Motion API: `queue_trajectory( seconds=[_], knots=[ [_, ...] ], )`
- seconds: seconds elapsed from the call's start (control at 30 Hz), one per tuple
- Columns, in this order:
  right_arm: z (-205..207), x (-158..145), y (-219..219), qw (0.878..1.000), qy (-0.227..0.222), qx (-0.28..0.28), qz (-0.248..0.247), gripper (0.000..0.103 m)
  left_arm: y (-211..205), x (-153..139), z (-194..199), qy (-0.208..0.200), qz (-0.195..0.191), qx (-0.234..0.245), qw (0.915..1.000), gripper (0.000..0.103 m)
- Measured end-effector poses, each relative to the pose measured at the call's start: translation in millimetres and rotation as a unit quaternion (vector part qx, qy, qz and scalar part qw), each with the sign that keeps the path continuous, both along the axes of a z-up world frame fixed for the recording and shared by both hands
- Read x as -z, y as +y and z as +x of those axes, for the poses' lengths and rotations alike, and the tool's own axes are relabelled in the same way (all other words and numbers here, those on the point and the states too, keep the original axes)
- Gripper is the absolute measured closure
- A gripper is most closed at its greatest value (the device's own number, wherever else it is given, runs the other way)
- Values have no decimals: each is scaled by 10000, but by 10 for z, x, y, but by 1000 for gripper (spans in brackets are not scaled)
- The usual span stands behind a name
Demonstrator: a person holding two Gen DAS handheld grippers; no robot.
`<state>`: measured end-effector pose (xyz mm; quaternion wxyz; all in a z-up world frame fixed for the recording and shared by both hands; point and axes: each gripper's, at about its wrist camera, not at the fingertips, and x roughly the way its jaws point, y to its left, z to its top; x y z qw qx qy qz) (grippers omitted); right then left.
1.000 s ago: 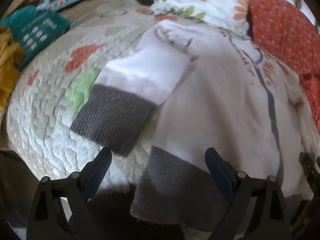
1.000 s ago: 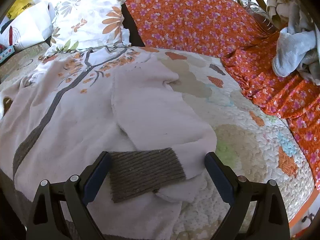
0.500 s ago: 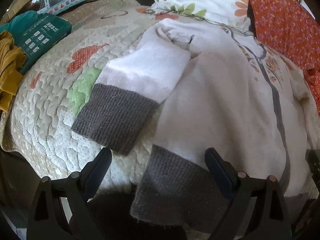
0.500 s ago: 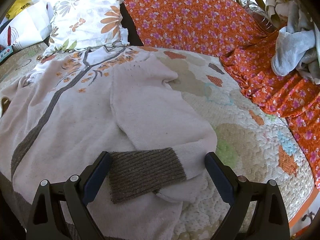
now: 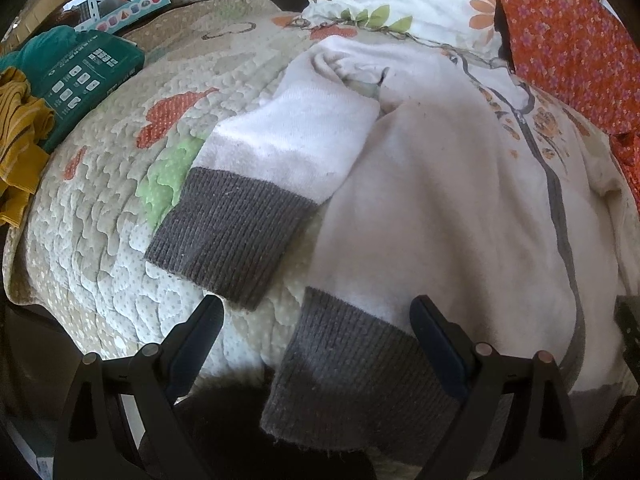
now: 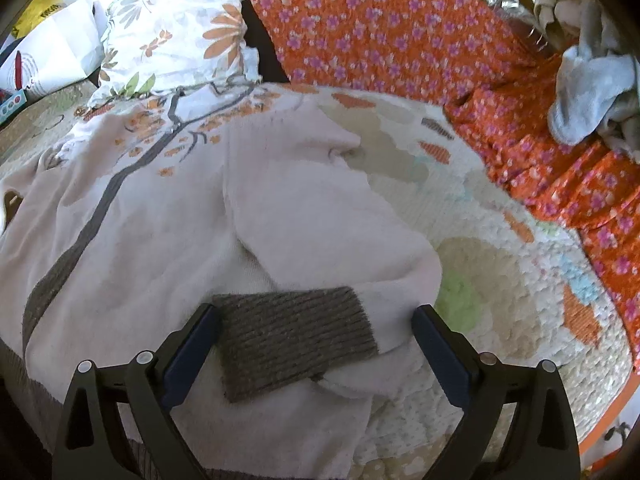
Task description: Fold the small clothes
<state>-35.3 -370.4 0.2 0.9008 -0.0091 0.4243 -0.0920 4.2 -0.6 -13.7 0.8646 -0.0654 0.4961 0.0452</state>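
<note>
Quilted bedspread (image 5: 100, 240) covers the whole work surface, patchwork in beige, orange and green. Orange floral fabric (image 6: 380, 32) runs along the far and right edge, draped over what looks like a wooden frame, hard to confirm through the fisheye. Floral pillow (image 6: 172, 36) sits at the head, touching the sweater's collar end.

White sweater (image 5: 440, 200) lies flat, front up, on the bedspread; grey zipper strip down the middle, orange flower print near the top, grey ribbed hem (image 5: 352, 380) at the near edge. Its left sleeve (image 5: 296, 144) lies out to the side on the quilt, grey cuff (image 5: 228, 236) toward the camera. Its right sleeve (image 6: 320, 220) is folded in over the body, cuff (image 6: 296, 336) resting on the front panel.

No real containers in view. Teal package (image 5: 80, 80) sits at the bed's left edge with mustard fabric (image 5: 20, 140) just beside it. White paper bag (image 6: 52, 56) is behind the pillow; contents not visible. Light blue-grey garment (image 6: 592, 88) is heaped on the orange fabric, far right.

Left gripper (image 5: 316, 332): fingers spread wide, pinching nothing, hovering over the hem. Right gripper (image 6: 316, 332): fingers spread wide, straddling the folded cuff, not pinching it.
</note>
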Motion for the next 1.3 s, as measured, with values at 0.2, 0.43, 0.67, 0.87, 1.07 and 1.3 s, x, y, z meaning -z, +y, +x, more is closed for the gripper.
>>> queue_trajectory(
  seconds=[0.2, 0.43, 0.67, 0.87, 1.07, 1.3],
  knots=[
    [27, 92, -148, 9978, 107, 196, 622, 0, 56, 42, 24, -55, -136, 40, 9999, 9],
    [30, 110, -140, 9972, 65, 243, 706, 0, 57, 66, 15, -199, -71, 63, 9998, 9],
    [32, 108, -147, 9973, 28, 242, 689, 0, 63, 74, 18, -288, 21, 85, 9995, 9],
    [27, 113, -145, 9975, -18, 234, 661, 0, 77, 82, 20, -326, 94, 96, 9994, 9],
    [22, 122, -147, 9977, -54, 228, 639, 0, 93, 95, 22, -343, 112, 103, 9993, 9],
    [16, 127, -147, 9978, -92, 223, 618, 0, 103, 77, 36, -500, 204, 134, 9985, 8]
  ],
)
